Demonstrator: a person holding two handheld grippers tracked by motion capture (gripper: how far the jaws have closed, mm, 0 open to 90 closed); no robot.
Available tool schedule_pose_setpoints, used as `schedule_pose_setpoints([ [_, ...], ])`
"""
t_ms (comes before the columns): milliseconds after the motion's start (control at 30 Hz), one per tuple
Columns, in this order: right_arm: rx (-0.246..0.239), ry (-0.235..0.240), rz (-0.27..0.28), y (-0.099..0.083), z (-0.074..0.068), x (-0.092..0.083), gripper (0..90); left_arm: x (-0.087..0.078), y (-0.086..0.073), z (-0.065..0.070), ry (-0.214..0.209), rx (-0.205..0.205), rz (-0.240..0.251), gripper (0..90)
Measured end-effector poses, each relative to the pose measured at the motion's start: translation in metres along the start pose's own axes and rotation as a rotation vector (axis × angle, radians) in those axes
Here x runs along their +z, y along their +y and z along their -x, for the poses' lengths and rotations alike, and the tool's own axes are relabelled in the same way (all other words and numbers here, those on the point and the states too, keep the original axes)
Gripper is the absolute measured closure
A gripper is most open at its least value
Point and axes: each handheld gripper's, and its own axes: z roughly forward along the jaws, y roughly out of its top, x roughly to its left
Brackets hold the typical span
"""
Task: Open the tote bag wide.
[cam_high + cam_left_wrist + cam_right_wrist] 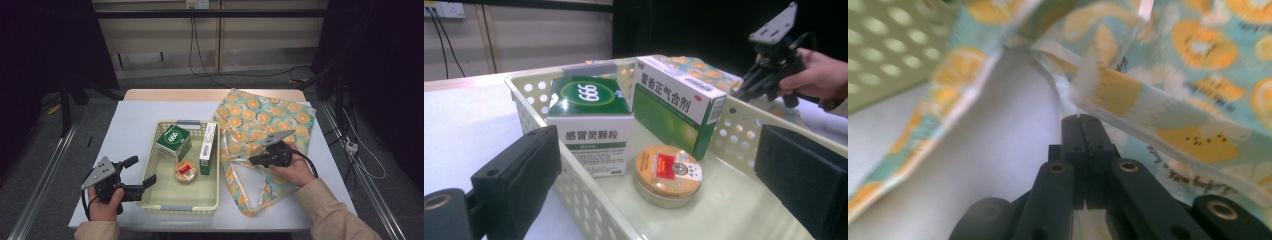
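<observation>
R gripper [1082,120] pinching bag [1198,60] rim, closed

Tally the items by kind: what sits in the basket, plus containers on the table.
Medicine boxes: 2
Round tins: 1
Baskets: 1
Fruit-print bags: 1
Total: 5

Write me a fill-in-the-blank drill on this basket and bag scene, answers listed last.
1. The round tin lies inside the cream ____.
2. The right gripper has its jaws shut on the edge of the orange-print ____.
3. The left gripper has its jaws ____, one on each side of the basket wall.
4. Beside the tin stand ____ green-and-white boxes.

Missing words: basket; bag; open; two
</observation>
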Motion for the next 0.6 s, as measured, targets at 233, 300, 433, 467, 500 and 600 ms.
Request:
schedule_pose_setpoints([
  [233,-0.007,0.012,0.094,0.018,-0.007,-0.036,90.0,0.001,0.001,0.001,0.001,0.003,-0.004,4.9],
  [300,0.017,-0.012,0.132,0.022,0.000,-0.044,90.0,0.001,0.001,0.001,0.000,0.001,-0.003,4.9],
  [433,0.072,-0.088,0.165,0.027,0.024,-0.051,90.0,0.001,0.000,0.000,-0.002,0.002,-0.006,4.9],
  [467,0.091,-0.107,0.167,0.026,0.031,-0.051,90.0,0.001,0.000,0.000,-0.003,0.001,-0.005,4.9],
  [500,0.110,-0.118,0.171,0.026,0.038,-0.051,90.0,0.001,0.000,0.000,0.000,-0.002,-0.004,4.9],
  [600,0.158,-0.160,0.164,0.021,0.055,-0.045,90.0,0.001,-0.001,-0.002,0.000,-0.004,-0.005,4.9],
])
